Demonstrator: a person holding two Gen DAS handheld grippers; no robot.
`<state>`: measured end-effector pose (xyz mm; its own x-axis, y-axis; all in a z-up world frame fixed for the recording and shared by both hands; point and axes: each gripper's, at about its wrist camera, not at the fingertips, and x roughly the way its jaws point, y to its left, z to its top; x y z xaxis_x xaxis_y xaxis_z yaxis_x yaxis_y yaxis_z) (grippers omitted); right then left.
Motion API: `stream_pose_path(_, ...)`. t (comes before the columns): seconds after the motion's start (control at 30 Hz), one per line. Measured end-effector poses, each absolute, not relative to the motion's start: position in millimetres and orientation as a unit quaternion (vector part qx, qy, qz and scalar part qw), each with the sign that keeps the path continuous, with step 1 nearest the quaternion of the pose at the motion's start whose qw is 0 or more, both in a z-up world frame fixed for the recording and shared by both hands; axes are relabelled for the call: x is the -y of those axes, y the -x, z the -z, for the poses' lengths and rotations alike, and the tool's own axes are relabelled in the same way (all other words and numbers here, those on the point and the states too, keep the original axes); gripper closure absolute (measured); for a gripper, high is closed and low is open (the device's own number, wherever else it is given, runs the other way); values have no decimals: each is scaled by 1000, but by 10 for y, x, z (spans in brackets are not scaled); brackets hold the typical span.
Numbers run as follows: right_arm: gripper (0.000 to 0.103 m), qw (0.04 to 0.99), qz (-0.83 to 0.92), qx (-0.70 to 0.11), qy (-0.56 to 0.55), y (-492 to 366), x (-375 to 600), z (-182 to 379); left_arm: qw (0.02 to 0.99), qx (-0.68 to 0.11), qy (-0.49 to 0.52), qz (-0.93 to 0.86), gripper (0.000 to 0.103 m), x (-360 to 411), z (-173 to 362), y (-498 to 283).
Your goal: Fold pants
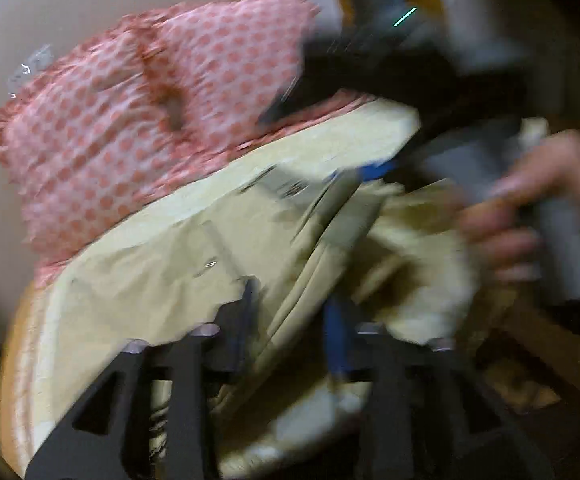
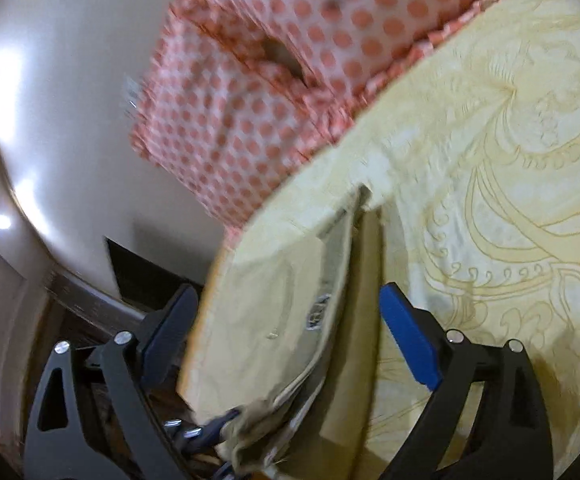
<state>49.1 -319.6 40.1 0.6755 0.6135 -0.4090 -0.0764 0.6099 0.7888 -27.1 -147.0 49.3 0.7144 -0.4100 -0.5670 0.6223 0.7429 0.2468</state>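
Note:
Beige khaki pants [image 1: 193, 272] lie bunched on a yellow patterned bedspread [image 2: 510, 168]; they also show in the right wrist view [image 2: 273, 320], with the waistband and inner label up. My left gripper [image 1: 294, 312] is shut on a fold of the pants; the frame is blurred. My right gripper [image 2: 290, 344] is open, its blue pads [image 2: 408, 340] on either side of the waistband, not pinching it. In the left wrist view the right gripper [image 1: 374, 168] and the hand holding it [image 1: 530, 208] sit above the pants at right.
A pillow [image 1: 129, 120] in a pink dotted cover lies at the head of the bed, also in the right wrist view [image 2: 281, 72]. A pale wall [image 2: 69, 120] and a dark wooden bed frame [image 2: 89, 304] lie to the left.

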Motion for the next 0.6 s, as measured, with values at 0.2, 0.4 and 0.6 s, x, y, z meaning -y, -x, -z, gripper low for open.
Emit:
stream_pose_path(0.2,27,838,-188,-381,-341,-645,3031,-361,899,-241,-108,351,16,740,-908,283)
stream_pose_path(0.4,47,845,-186,-412,-285,-799,2851,-316,914,-355,40,195,15,-398,-844,-725)
stream_pose_path(0.6,54,838,-194,-415,-297,-870,2907,-287,857,-455,138,199,19,-881,-479,-1472)
